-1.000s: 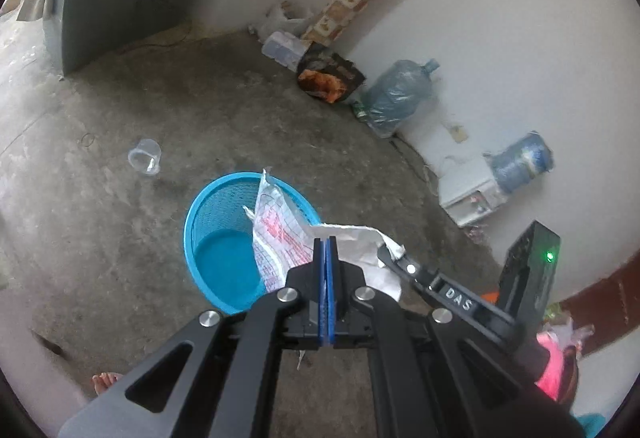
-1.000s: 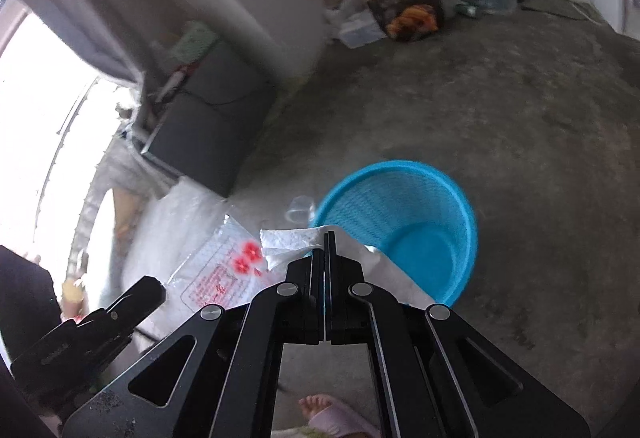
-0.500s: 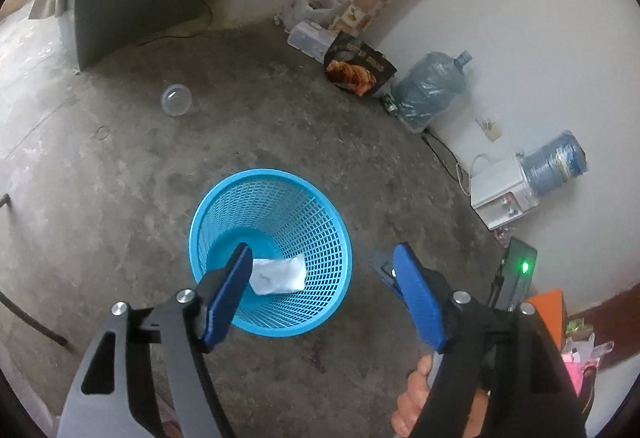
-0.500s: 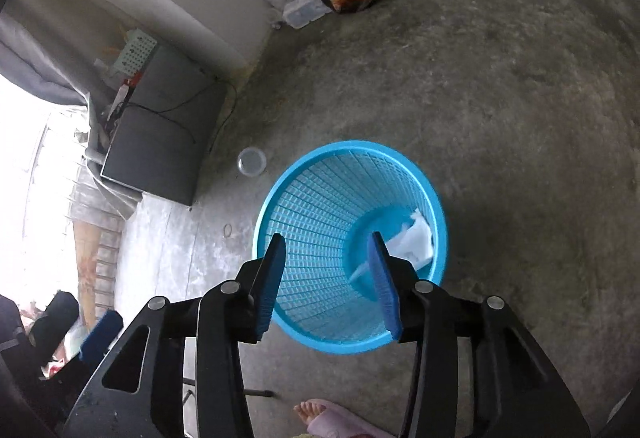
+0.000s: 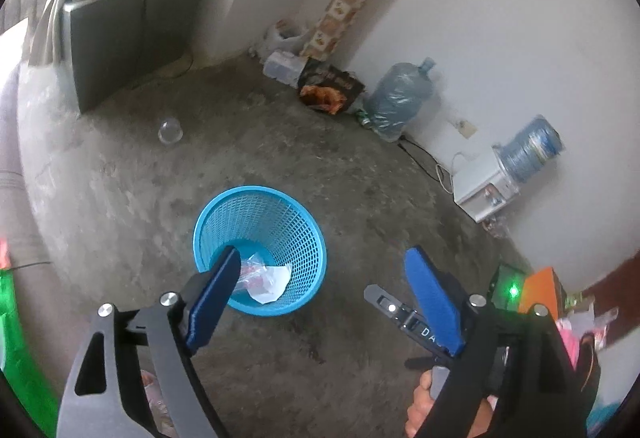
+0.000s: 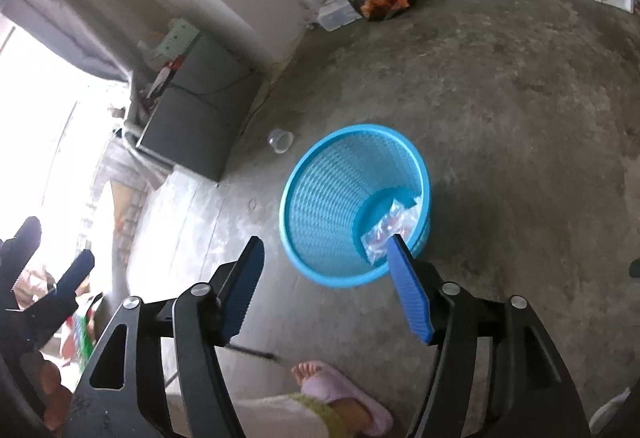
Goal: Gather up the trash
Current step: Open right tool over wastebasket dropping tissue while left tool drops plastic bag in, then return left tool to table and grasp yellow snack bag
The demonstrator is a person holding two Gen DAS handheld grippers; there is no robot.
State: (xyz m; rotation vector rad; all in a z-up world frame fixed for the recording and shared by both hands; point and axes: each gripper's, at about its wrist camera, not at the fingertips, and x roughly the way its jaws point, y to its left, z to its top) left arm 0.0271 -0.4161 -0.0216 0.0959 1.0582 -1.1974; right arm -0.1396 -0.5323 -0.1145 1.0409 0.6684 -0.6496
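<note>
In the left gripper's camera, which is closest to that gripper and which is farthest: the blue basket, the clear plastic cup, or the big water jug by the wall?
1. Blue mesh plastic basket: nearest, just ahead of the open left gripper.
2. Clear plastic cup: farther off, on the concrete floor to the left.
3. Large blue-tinted water jug: farthest, against the white wall on the right.

A water dispenser (image 5: pixel 486 189) is set against the white wall. Along that wall from it, a large water bottle (image 5: pixel 398 99) is stood, then a dark printed bag (image 5: pixel 330 87), then a patterned board (image 5: pixel 348 3).
</note>
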